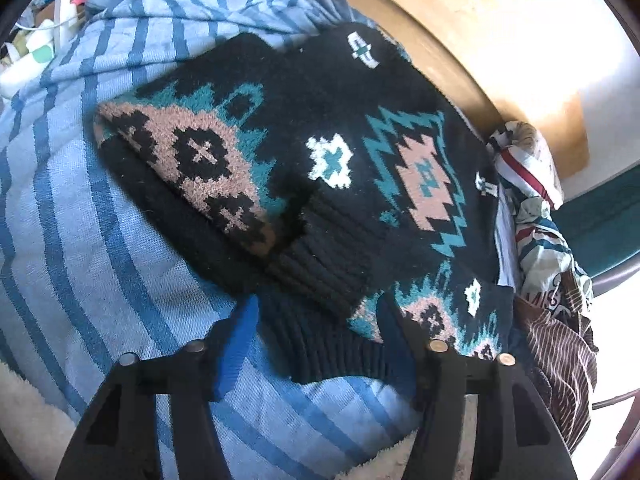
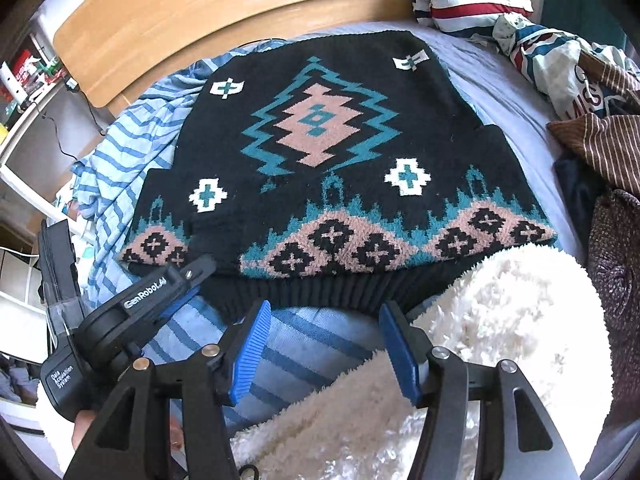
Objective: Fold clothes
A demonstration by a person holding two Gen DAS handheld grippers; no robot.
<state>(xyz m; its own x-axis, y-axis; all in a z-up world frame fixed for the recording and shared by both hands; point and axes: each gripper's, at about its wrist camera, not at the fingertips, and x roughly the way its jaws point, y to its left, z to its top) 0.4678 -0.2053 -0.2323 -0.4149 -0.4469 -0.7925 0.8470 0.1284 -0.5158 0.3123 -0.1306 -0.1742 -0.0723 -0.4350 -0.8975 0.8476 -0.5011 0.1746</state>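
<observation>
Sweater (image 2: 320,168) first: the black knit with teal zigzags and pink diamonds lies on my bed, flat in the right wrist view with its ribbed hem toward me; my left wrist view shows a sleeve folded across the body, the cuff lying on top. It rests on a blue-striped blanket (image 2: 120,152) that covers most of the mattress, and a white fleecy throw (image 2: 500,340) overlaps the near right corner just beside the hem. A wooden headboard (image 2: 224,8) curves behind the sweater. To the right I see a heap of other clothes: a white, red and teal printed piece (image 2: 520,40) and a brown pinstriped one (image 2: 600,140). Shelving with small clutter (image 2: 24,80) stands off to the left; I cannot make out what sits in it.

My left gripper (image 1: 316,316) stands with its jaws apart at the sweater's hem, the knit between the blue pads but not pinched. My right gripper (image 2: 324,320) is also spread wide, hovering over the striped blanket just short of the hem, holding nothing.
</observation>
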